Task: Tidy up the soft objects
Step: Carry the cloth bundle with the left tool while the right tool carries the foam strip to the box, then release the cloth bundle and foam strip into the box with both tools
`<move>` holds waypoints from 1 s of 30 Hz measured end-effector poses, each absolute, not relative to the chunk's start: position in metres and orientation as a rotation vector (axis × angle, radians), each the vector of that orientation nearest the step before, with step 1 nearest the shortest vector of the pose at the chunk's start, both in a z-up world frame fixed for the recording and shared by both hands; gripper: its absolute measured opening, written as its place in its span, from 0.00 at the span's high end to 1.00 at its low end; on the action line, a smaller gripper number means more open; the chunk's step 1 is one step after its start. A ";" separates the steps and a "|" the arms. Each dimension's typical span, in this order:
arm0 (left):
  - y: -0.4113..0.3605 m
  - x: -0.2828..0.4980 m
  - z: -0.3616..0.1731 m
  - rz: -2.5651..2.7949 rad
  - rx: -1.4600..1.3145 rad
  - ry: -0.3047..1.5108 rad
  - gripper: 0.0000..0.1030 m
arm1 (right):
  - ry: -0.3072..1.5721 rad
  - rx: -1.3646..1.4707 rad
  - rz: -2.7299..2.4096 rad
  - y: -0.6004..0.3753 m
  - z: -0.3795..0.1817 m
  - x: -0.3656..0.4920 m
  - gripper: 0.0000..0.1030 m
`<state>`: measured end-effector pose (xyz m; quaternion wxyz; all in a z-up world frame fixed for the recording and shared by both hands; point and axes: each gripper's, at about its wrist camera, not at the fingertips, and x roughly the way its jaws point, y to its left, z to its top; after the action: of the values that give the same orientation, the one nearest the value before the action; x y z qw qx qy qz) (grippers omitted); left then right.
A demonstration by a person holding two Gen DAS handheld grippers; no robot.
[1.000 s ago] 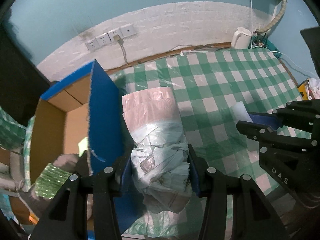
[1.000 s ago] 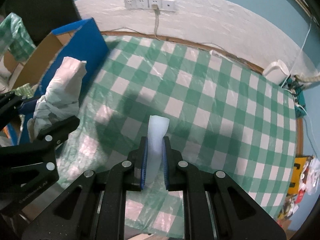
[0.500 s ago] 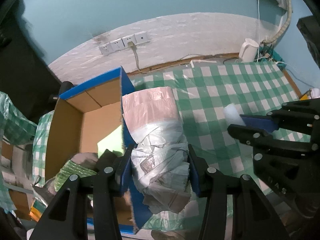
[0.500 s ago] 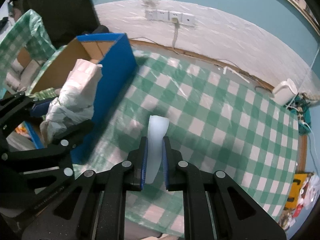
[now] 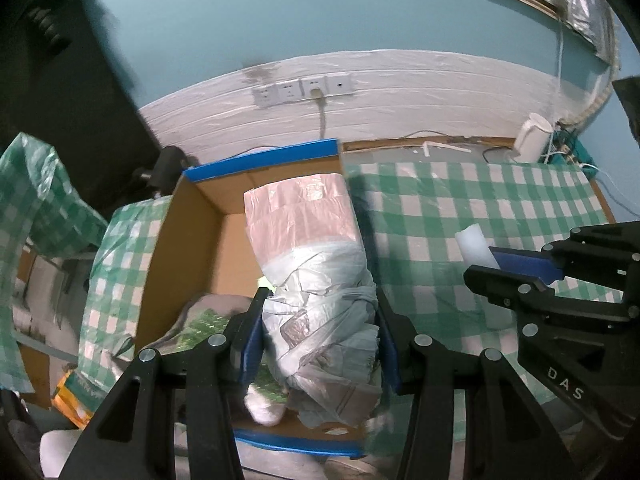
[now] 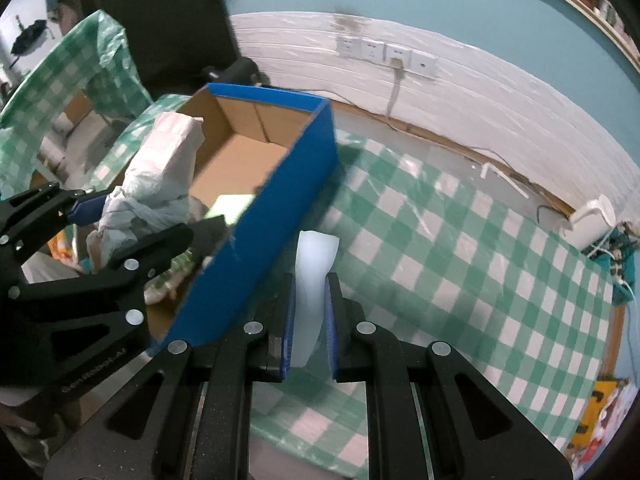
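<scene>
My left gripper [image 5: 318, 312] is shut on a roll of plastic bags [image 5: 316, 280], pink at the top and grey-white below, and holds it over the open blue cardboard box [image 5: 260, 164]. The roll also shows in the right wrist view [image 6: 160, 176] above the box [image 6: 280, 208]. My right gripper [image 6: 309, 304] is shut on a white foam strip [image 6: 314, 272], just right of the box's blue wall, above the green checked table [image 6: 460, 248]. The strip also shows in the left wrist view [image 5: 474, 246]. Soft items lie in the box bottom [image 5: 200, 320].
A white kettle [image 6: 592, 220] and cables sit at the table's far right corner. Wall sockets [image 5: 304, 90] are behind the box. Checked cloth [image 5: 44, 200] hangs at the left. An orange packet [image 5: 76, 396] lies below the box.
Both grippers have risen and moved left with their loads. The roll of bags now hangs over the box opening; the foam strip has come up beside the box's blue wall.
</scene>
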<state>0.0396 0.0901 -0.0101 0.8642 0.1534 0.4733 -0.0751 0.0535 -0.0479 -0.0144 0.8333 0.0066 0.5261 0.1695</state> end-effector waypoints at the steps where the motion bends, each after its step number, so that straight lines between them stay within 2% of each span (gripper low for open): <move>1: 0.095 0.040 -0.010 -0.148 0.317 0.992 0.52 | 1.113 0.013 0.365 -0.045 -0.013 0.054 0.89; 25: 0.172 0.051 -0.046 -0.008 0.232 1.100 0.52 | 1.142 -0.032 0.520 0.045 -0.021 0.081 0.88; 29: 0.179 0.054 -0.054 0.002 0.208 1.122 0.48 | 1.167 -0.017 0.548 0.053 -0.033 0.086 0.82; 30: 0.179 0.054 -0.056 -0.003 0.204 1.128 0.48 | 1.169 -0.011 0.549 0.055 -0.034 0.087 0.77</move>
<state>0.0540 0.1791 -0.0557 0.8401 0.0966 0.5338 -0.0016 0.0869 0.0549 -0.0345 0.7986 -0.0052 0.5448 0.2557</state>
